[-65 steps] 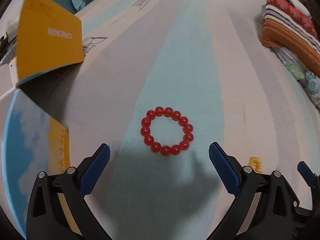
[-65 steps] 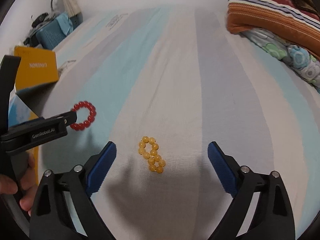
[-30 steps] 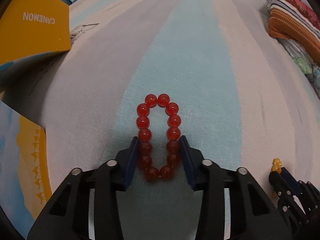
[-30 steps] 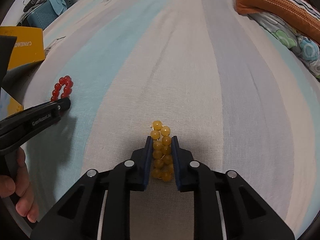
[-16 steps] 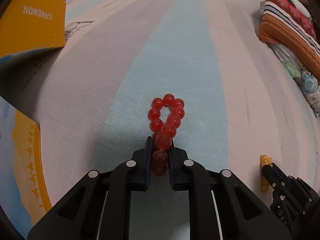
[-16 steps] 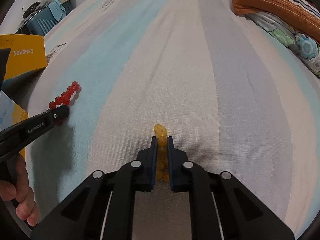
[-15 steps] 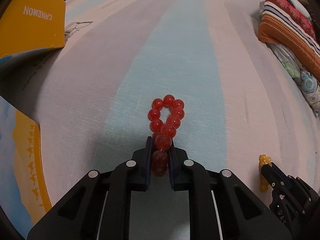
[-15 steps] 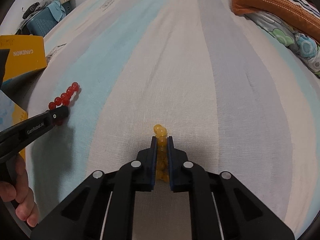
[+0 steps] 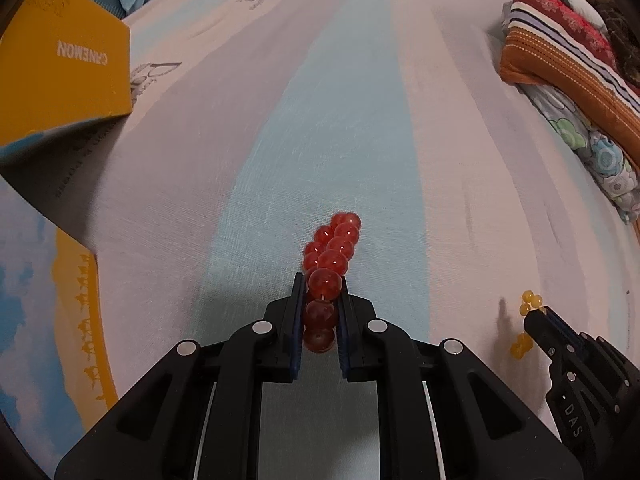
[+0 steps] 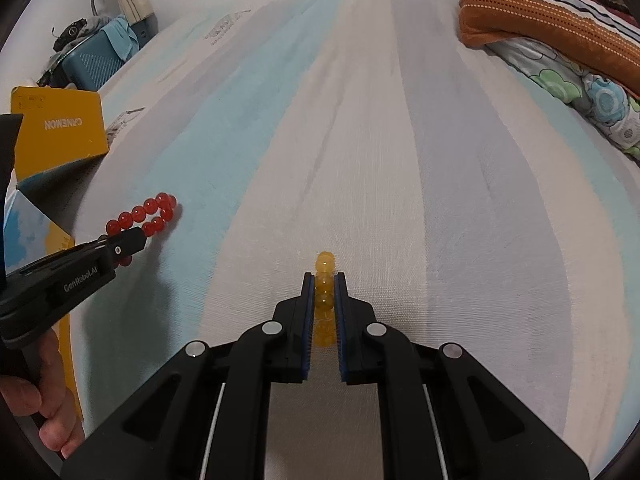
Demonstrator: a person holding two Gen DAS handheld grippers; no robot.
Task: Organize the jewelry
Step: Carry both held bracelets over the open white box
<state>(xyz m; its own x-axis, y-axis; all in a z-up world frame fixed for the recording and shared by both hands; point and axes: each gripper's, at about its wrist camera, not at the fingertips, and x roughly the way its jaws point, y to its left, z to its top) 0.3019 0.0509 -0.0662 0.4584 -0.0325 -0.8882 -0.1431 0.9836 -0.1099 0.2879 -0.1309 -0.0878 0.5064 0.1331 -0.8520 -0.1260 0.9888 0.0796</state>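
My left gripper [image 9: 321, 284] is shut on a red bead bracelet [image 9: 330, 256], squeezed into a narrow loop and held just above the striped bed sheet. It also shows in the right wrist view [image 10: 142, 216], with the left gripper [image 10: 132, 242] at the left. My right gripper [image 10: 322, 280] is shut on a yellow bead bracelet [image 10: 324, 264], pressed flat between the blue pads. In the left wrist view the yellow bracelet [image 9: 528, 304] and right gripper [image 9: 538, 314] are at the lower right.
An open yellow and blue box [image 9: 60, 56] stands at the left, its lid upright; it also shows in the right wrist view [image 10: 60, 132]. Folded striped and floral blankets [image 9: 568, 52] lie at the right. A blue case [image 10: 96, 64] sits at the far left.
Both grippers closed on their bracelets and have lifted them slightly off the sheet. The red loop has been squeezed narrower and now tilts up.
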